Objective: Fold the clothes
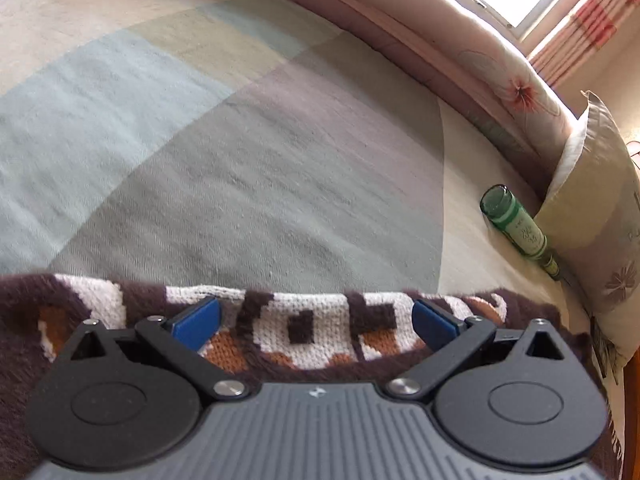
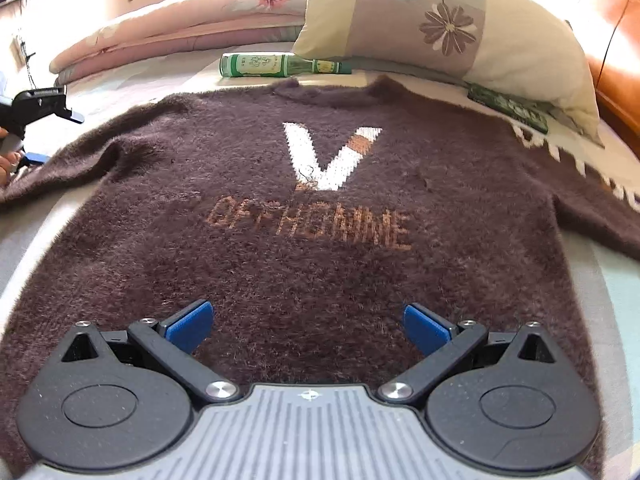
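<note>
A fuzzy dark brown sweater (image 2: 320,248) with a white V and orange lettering lies flat on the bed, both sleeves spread sideways. My right gripper (image 2: 308,326) hovers open over its lower hem, nothing between the blue pads. In the left wrist view, my left gripper (image 1: 316,322) stands open over a sleeve end (image 1: 304,332) patterned in white, brown and orange; the pads do not pinch the knit. The right wrist view catches the left gripper (image 2: 38,132) at the far left, by the left sleeve, with a hand on it.
A green glass bottle (image 2: 276,66) lies on its side above the sweater's collar, also seen as the bottle (image 1: 520,230) beside a floral pillow (image 2: 460,20). A folded pink quilt (image 1: 460,60) runs along the far edge. The pastel checked bedsheet (image 1: 200,140) stretches ahead of the left gripper.
</note>
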`<state>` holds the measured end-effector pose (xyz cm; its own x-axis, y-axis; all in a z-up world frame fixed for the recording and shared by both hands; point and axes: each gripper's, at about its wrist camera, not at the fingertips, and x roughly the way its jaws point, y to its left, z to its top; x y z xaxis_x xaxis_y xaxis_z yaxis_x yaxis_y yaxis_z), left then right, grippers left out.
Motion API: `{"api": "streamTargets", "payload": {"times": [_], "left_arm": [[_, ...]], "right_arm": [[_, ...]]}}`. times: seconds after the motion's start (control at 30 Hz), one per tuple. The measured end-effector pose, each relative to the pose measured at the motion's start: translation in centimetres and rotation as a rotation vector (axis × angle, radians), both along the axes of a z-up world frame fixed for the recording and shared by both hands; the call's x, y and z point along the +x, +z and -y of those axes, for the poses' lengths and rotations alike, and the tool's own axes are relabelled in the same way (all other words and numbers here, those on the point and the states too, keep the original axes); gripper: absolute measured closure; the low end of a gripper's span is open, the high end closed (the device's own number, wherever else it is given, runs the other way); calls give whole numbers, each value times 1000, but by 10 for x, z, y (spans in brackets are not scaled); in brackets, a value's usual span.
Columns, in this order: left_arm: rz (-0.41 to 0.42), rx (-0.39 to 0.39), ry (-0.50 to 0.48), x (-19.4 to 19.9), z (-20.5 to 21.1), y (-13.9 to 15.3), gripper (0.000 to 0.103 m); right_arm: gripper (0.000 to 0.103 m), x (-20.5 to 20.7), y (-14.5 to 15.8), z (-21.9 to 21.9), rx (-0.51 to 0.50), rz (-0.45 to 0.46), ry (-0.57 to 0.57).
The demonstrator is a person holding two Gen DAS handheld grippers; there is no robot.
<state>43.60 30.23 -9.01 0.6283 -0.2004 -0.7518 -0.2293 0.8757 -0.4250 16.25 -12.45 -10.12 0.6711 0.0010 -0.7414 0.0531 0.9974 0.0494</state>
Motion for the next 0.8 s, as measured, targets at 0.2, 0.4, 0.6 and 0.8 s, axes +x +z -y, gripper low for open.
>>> {"api": "streamTargets", "payload": {"times": [0.2, 0.4, 0.6, 0.8], "left_arm": [[24, 23, -25, 2, 22, 26, 3], [58, -253, -308, 20, 96, 32, 2], [25, -387, -360, 56, 152, 4, 2], [15, -343, -358, 59, 138, -12, 5]], "right_arm": [[0, -1, -2, 0, 8, 2, 11], [0, 2, -3, -8, 16, 1, 43], [0, 0, 3, -8, 8, 20, 60], [0, 3, 8, -5, 50, 4, 96]]}}
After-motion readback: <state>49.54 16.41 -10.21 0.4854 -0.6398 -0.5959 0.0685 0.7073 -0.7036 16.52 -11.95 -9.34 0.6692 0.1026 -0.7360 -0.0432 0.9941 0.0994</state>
